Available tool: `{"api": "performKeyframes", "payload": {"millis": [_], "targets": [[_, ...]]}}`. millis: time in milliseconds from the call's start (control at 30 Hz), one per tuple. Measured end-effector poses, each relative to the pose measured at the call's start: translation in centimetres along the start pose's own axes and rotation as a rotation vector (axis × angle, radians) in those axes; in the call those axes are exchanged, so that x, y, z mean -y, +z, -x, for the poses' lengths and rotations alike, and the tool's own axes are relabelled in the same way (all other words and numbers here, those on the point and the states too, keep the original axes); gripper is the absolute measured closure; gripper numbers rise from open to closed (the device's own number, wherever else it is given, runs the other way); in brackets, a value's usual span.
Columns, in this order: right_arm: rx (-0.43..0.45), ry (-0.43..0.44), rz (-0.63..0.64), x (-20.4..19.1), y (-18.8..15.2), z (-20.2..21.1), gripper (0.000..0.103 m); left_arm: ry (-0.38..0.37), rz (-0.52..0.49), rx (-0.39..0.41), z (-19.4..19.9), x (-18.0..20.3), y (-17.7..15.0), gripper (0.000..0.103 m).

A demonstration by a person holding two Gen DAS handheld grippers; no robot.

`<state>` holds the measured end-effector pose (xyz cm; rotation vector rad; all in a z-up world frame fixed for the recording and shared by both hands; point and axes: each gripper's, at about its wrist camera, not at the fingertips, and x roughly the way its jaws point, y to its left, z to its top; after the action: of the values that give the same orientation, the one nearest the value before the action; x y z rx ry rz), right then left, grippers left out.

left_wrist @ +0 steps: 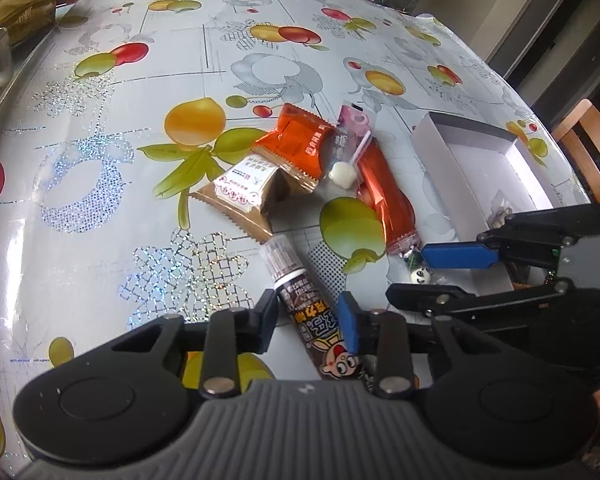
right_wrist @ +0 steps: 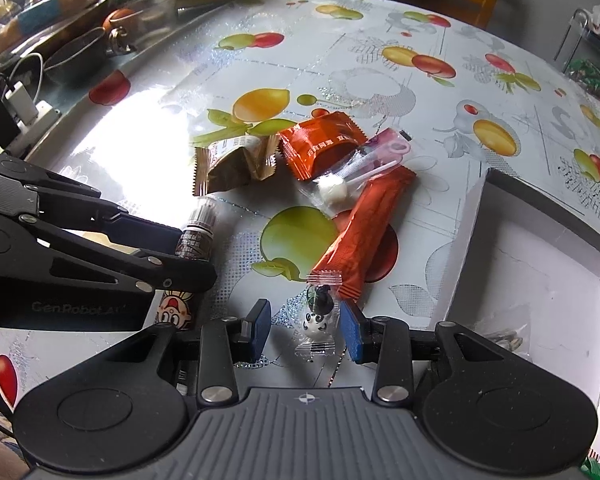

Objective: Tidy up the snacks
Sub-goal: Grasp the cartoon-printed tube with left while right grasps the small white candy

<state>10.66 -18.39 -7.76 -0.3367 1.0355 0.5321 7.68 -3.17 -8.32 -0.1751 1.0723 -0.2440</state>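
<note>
Snacks lie in a loose pile on the fruit-print tablecloth. A brown chocolate stick pack [left_wrist: 314, 312] lies between the open fingers of my left gripper [left_wrist: 310, 320]. A small panda candy [right_wrist: 317, 322] in clear wrap lies between the open fingers of my right gripper [right_wrist: 306, 330]; it also shows in the left wrist view [left_wrist: 419, 276]. Beyond lie a long orange stick pack [right_wrist: 364, 226], an orange square packet [right_wrist: 320, 146], a brown-and-white packet [right_wrist: 234, 164] and a wrapped lollipop [right_wrist: 336, 192]. A white open box [right_wrist: 540, 264] stands to the right.
The box holds a small item [right_wrist: 508, 338] near its front corner. Bowls, a charger and clutter [right_wrist: 60, 52] crowd the left table edge. A tissue pack [left_wrist: 24, 8] sits far left. Wooden chairs [left_wrist: 592, 148] stand around the table.
</note>
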Motion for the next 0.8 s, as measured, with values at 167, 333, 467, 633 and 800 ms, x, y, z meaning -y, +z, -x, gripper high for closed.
{"api": "performKeyframes", "payload": {"millis": [167, 333, 467, 633, 800], "targets": [[-0.003, -0.007, 0.01, -0.2, -0.2, -0.3, 0.066, -0.029, -0.002, -0.021, 0.1, 0.0, -0.3, 0.079], [0.003, -0.01, 0.029, -0.7, -0.2, -0.3, 0.081, -0.033, -0.015, -0.027, 0.3, 0.1, -0.6, 0.081], [0.005, -0.004, 0.036, -0.9, -0.3, -0.2, 0.086, -0.033, -0.018, -0.028, 0.5, 0.0, -0.8, 0.082], [0.019, -0.005, 0.023, -0.9, -0.5, 0.3, 0.086, -0.034, -0.02, -0.028, 0.7, -0.1, -1.0, 0.082], [0.045, -0.005, 0.007, -0.9, -0.6, 1.2, 0.086, -0.033, -0.043, -0.008, 1.3, 0.3, -1.2, 0.083]]}}
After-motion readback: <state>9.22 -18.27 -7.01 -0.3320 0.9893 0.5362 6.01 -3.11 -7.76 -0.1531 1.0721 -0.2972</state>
